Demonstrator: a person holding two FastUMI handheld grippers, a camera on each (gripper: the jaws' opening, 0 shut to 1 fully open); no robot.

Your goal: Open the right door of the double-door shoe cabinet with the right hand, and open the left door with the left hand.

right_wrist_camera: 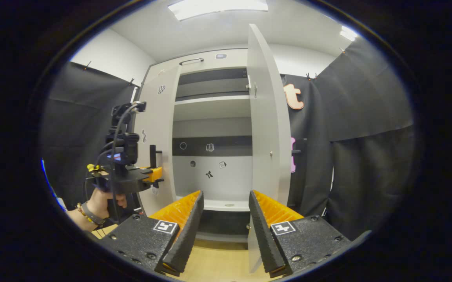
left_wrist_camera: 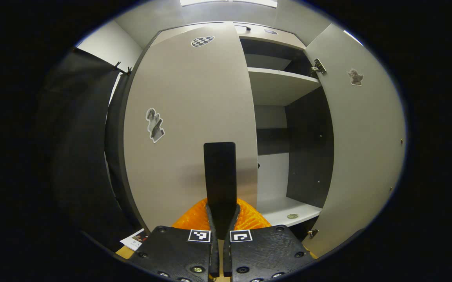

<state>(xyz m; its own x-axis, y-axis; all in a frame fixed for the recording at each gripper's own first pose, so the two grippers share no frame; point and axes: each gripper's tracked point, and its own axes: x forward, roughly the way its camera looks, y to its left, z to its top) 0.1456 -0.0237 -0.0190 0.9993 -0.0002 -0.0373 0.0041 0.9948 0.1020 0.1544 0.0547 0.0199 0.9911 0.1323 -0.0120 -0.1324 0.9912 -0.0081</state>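
The pale shoe cabinet's left door faces me, shut or barely ajar; I cannot tell which. My left gripper is shut on the lower end of its black upright handle. The right door stands swung wide open, baring the shelves. In the right gripper view that open right door stands edge-on just beyond my right gripper, which is open and touches nothing. Farther left, a hand holds the left gripper against the left door at its handle.
Black cloth walls hang close on both sides of the cabinet. A printed paper lies on the floor by the left door. A small round thing sits on the bottom shelf. The floor is pale wood.
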